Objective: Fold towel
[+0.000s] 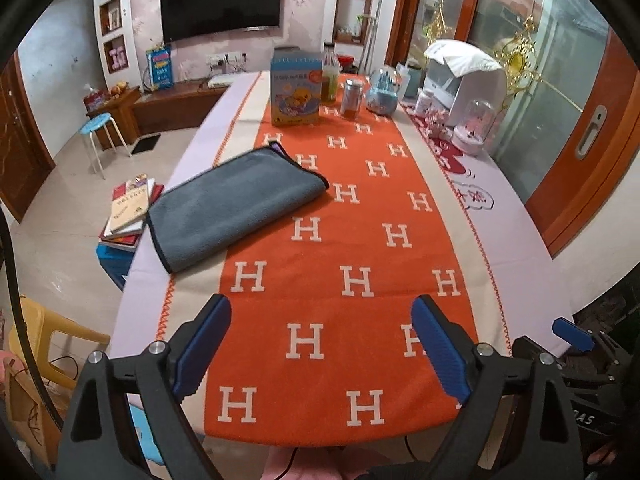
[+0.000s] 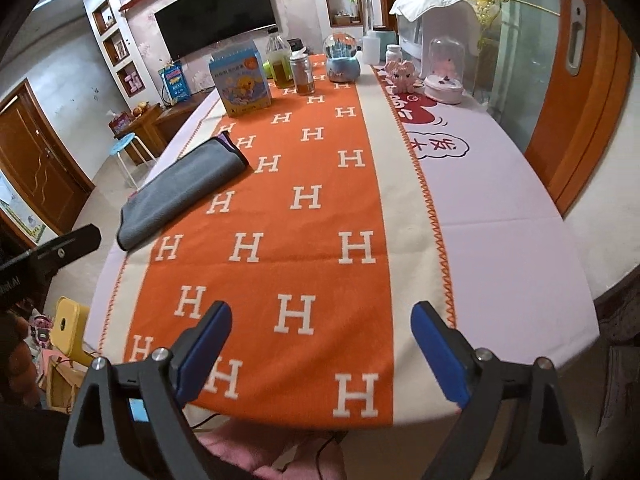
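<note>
towel, grey and fleecy with dark piping, lies folded flat at your ten o'clock on the orange blanket. your left gripper and right gripper hover spread wide, holding nothing.

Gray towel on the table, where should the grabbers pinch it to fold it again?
Probably pinch the gray towel at its two near corners, along the short dark-trimmed edge closest to the person, and come in low from the near side. It lies flat, already folded, with its long side running away across the orange H-pattern runner, so those corners look easiest to lift. Left gripper and right gripper are both open.
</note>
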### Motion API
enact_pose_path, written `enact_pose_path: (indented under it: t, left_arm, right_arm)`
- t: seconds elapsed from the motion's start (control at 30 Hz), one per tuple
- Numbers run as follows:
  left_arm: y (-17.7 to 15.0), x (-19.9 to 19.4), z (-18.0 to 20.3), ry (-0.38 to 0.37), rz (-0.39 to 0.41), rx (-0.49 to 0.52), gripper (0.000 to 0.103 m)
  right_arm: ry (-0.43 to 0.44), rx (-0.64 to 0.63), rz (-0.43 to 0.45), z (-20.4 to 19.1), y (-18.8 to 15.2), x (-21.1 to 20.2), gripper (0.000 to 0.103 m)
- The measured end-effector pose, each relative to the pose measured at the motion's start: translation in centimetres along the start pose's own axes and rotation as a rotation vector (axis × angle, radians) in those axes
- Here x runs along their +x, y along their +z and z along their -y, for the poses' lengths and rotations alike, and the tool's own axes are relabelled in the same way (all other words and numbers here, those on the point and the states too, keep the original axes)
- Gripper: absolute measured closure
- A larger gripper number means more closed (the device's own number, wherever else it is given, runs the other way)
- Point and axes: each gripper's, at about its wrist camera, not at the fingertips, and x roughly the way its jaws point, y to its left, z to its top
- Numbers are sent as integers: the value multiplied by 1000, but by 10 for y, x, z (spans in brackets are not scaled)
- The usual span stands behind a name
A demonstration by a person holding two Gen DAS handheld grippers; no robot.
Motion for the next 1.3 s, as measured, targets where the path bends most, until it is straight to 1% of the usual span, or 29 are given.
enact_pose_path:
  t: [0.17,0.37,0.5,0.57,0.63,0.77,0.93,1.3]
  left_arm:
    - [2,-27,3,34,80,3,12]
    - [-1,-46,4,67,102,-6,11]
    - [-6,-56,2,100,134,-20,10]
    - [-8,-59,0,116,151,-30,7]
    - [-10,-61,-1,127,161,-34,2]
    - [-14,-65,-1,141,189,-27,1]
    - [-14,-65,1,158,197,-13,1]
    - [-12,-63,-1,158,191,-8,1]
  right_arm:
    - [33,-3,31,-7,6,-25,11]
    - [55,-19,51,-22,10,-43,10]
    - [55,-57,83,-35,5,-55,7]
    - [45,-74,95,-40,3,-57,3]
    - [45,-76,105,-42,2,-57,1]
    - [38,-67,112,-44,-3,-57,0]
    - [29,-55,132,-45,-5,-59,0]
    - [29,-39,121,-45,-4,-54,0]
